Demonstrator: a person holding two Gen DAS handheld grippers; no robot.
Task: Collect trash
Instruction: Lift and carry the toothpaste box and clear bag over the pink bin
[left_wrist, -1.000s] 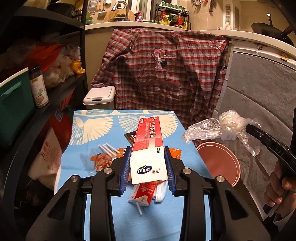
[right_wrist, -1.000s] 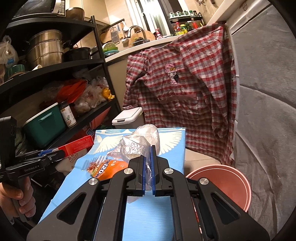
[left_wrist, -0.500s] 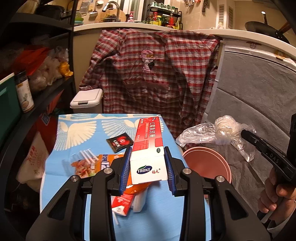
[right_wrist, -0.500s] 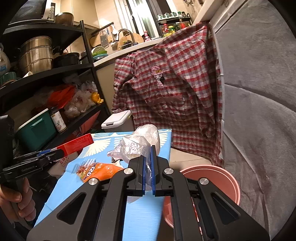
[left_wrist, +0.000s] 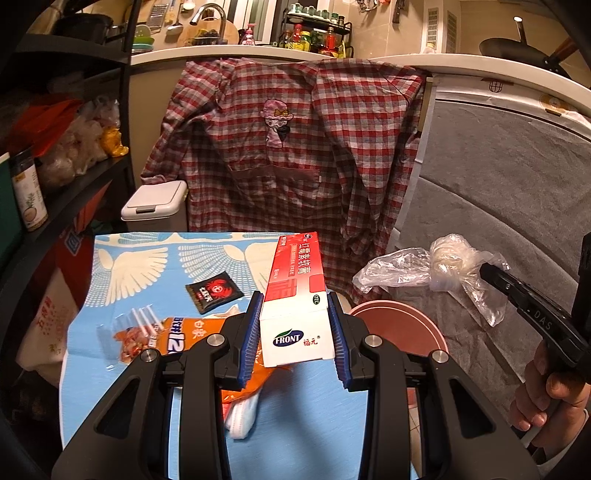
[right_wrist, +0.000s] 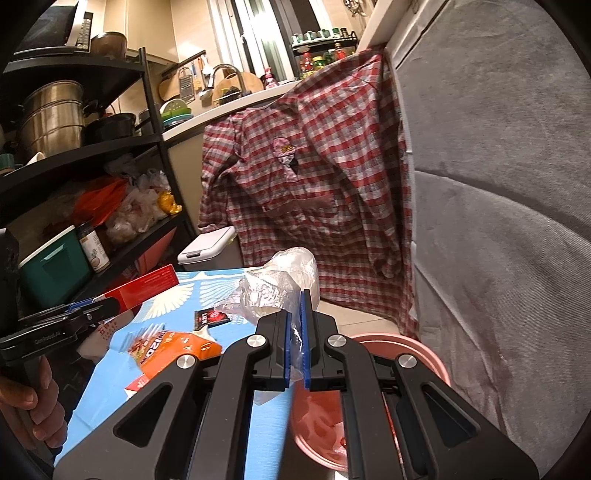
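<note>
My left gripper (left_wrist: 294, 325) is shut on a red and white ointment box (left_wrist: 297, 295), held above the blue table (left_wrist: 122, 266); the box also shows in the right wrist view (right_wrist: 146, 286). My right gripper (right_wrist: 295, 339) is shut on a crumpled clear plastic bag (right_wrist: 280, 284), held over the table's right edge beside the pink basin (right_wrist: 399, 350). In the left wrist view the bag (left_wrist: 428, 269) hangs above the basin (left_wrist: 399, 325). On the table lie an orange snack bag (left_wrist: 184, 334), a black sachet (left_wrist: 214, 291) and a clear wrapper (left_wrist: 136, 325).
A white lidded bin (left_wrist: 155, 201) stands behind the table. A plaid shirt (left_wrist: 295, 147) hangs over the counter. A black shelf rack (right_wrist: 85, 177) with pots, bags and a green box lines the left. A grey covered surface (right_wrist: 498, 221) rises on the right.
Both grippers have shifted right with their loads; the table and trash slid left in view. The plastic bag now hangs nearer over the pink basin.
</note>
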